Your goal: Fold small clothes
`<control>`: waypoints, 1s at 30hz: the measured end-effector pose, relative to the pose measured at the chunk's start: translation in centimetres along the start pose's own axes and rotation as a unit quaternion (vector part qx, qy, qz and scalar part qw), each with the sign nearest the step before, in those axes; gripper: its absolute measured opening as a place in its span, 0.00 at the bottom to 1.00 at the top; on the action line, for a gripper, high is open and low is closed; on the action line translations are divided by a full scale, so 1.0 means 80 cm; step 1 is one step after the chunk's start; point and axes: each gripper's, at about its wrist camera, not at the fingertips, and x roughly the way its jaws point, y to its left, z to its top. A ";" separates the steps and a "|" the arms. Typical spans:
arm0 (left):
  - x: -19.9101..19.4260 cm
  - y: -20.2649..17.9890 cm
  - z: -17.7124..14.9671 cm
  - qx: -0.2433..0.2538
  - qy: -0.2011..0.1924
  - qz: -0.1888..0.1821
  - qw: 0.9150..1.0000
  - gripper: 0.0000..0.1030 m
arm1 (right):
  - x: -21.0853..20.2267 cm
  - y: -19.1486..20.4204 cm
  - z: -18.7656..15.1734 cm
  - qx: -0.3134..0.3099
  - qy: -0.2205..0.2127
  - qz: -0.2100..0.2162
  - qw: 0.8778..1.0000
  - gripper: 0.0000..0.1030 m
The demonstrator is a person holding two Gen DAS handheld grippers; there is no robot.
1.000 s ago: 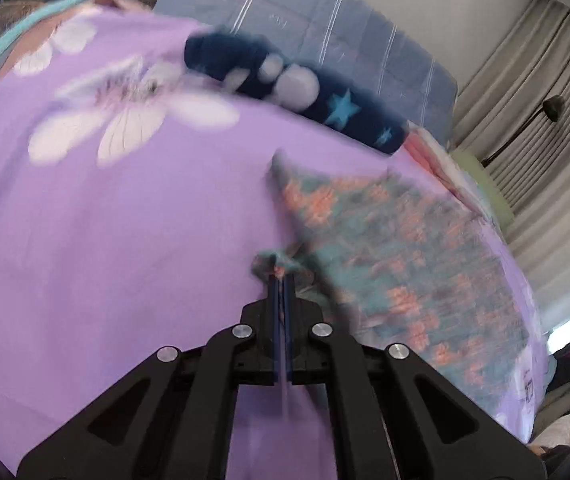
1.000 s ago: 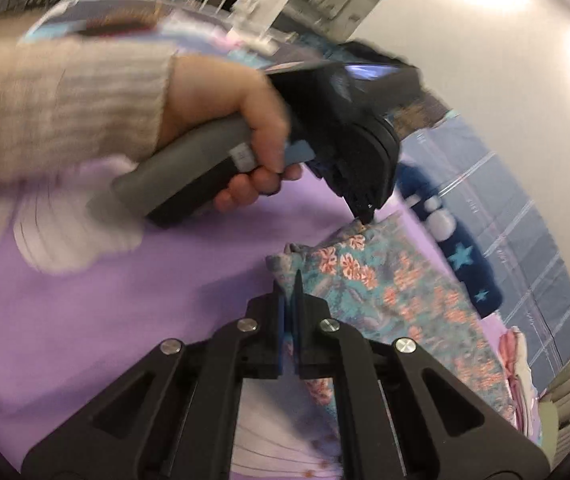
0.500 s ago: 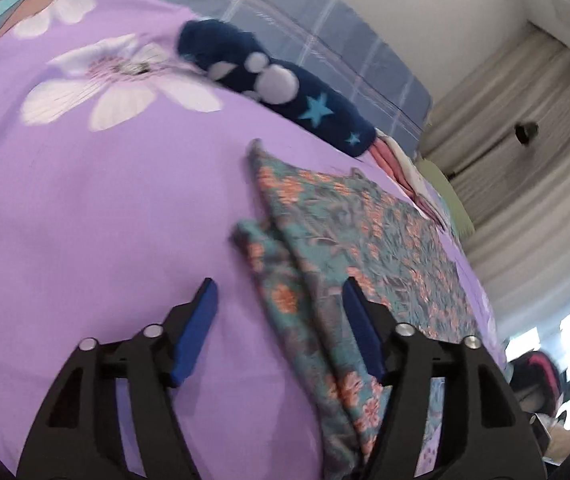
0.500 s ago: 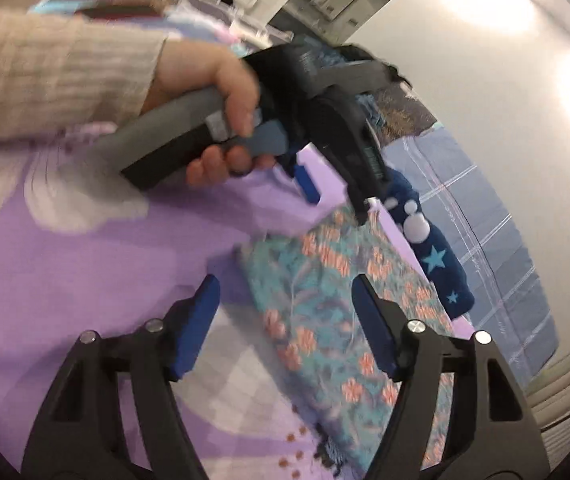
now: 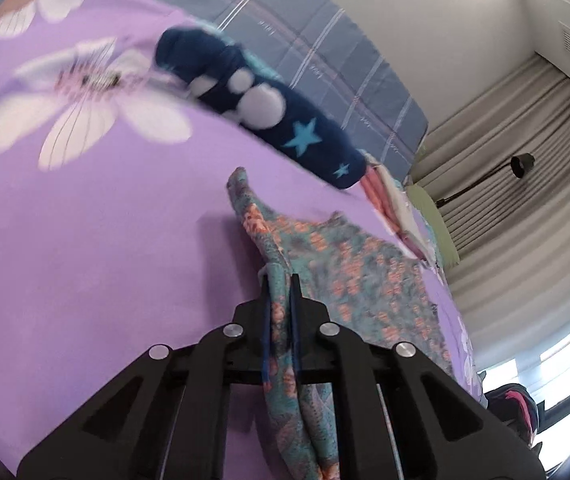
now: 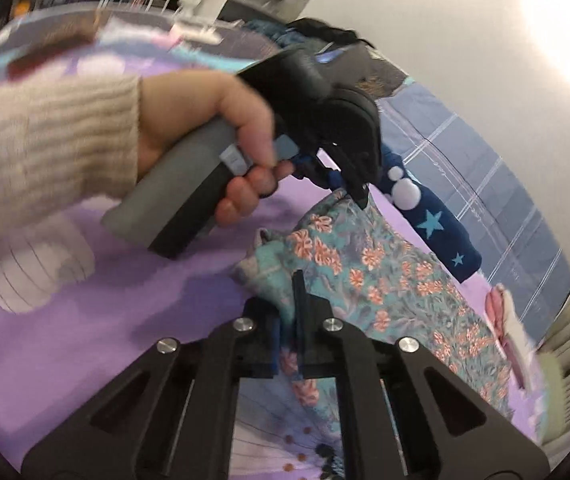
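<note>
A small teal garment with orange flowers (image 5: 349, 276) lies on a purple flowered bedsheet (image 5: 105, 232). My left gripper (image 5: 279, 280) is shut on a bunched edge of the garment, cloth showing between its fingers. In the right wrist view the same garment (image 6: 385, 276) spreads to the right, and my right gripper (image 6: 289, 280) is shut on its near folded edge. The left gripper, held by a hand in a cream sleeve (image 6: 45, 152), also shows in the right wrist view, touching the garment's far edge.
A navy garment with white dots and blue stars (image 5: 269, 116) lies behind the floral one, and shows in the right wrist view (image 6: 433, 224). A blue-grey plaid pillow (image 5: 309, 60) is behind it. Pink and green folded cloths (image 5: 405, 208) lie to the right. Curtains hang beyond.
Half a second ago both grippers were open over the garment's edge. Now both have closed on the floral cloth and lifted its edge slightly.
</note>
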 end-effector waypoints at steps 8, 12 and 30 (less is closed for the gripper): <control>0.003 -0.082 0.021 0.049 0.002 0.028 0.998 0.07 | -0.055 -0.062 -0.004 0.098 -0.043 -0.003 0.994 0.05; 0.020 -0.127 0.026 0.075 0.005 0.045 0.996 0.07 | -0.074 -0.112 -0.024 0.166 -0.048 0.001 0.985 0.04; 0.186 -0.329 -0.011 0.198 0.049 0.095 0.974 0.06 | -0.117 -0.291 -0.194 0.409 -0.036 0.000 0.912 0.04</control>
